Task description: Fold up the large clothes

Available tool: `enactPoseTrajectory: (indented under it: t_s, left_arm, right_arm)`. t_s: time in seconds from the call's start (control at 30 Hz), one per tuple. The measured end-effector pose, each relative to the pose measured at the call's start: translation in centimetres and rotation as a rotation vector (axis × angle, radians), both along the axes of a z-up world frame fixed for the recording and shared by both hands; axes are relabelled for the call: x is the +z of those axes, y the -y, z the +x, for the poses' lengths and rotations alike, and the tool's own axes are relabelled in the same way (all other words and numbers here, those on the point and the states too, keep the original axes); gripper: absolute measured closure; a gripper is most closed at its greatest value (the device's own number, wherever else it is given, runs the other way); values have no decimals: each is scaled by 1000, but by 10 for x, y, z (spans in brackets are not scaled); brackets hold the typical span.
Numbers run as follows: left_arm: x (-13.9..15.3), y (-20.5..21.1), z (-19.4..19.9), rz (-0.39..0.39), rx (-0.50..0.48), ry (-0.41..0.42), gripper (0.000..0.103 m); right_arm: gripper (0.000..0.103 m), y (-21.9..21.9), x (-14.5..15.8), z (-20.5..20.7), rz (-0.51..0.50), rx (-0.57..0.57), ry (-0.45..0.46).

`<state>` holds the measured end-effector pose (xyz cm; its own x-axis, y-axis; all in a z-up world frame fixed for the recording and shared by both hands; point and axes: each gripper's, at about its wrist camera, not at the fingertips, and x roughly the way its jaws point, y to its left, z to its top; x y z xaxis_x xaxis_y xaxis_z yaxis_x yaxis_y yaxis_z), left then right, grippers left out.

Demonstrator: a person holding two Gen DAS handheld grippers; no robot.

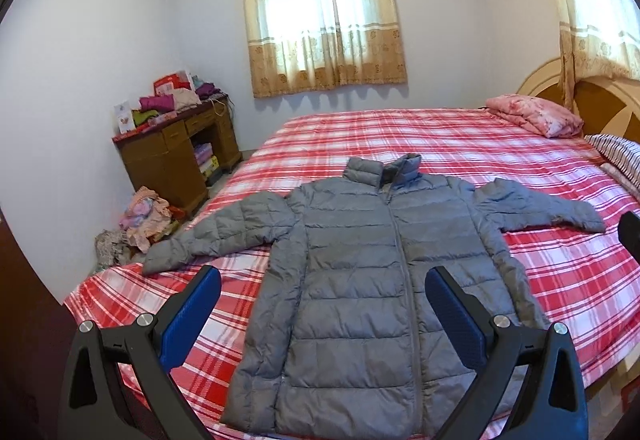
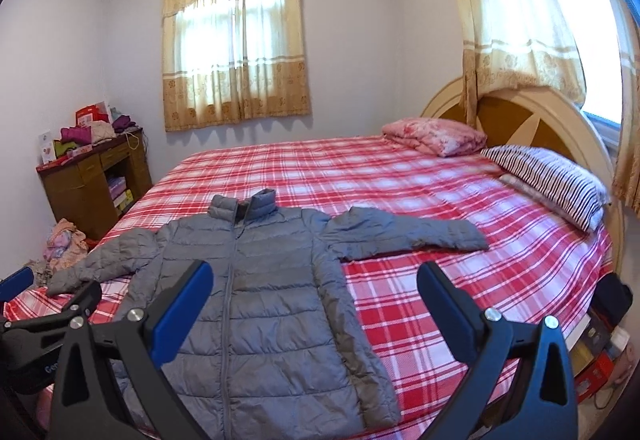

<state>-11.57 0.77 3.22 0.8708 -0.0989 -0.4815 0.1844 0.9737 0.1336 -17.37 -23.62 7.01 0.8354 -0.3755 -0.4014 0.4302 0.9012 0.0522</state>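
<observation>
A grey quilted puffer jacket lies flat, front up and zipped, on the red plaid bed, both sleeves spread out sideways. It also shows in the right wrist view. My left gripper is open and empty, held above the jacket's lower body. My right gripper is open and empty, held above the jacket's right edge and the bedspread. The left gripper's side shows at the left edge of the right wrist view.
A pink folded quilt and a striped pillow lie by the headboard. A wooden desk piled with clothes stands by the far wall, with a heap of clothes on the floor beside it. Boxes sit right of the bed.
</observation>
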Motion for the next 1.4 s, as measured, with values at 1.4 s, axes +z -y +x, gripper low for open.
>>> enactPoseTrajectory:
  t_s: [1.4]
  left_arm:
    - [-7, 20, -3, -24, -99, 6, 1]
  right_arm:
    - [0, 0, -4, -5, -8, -31, 2]
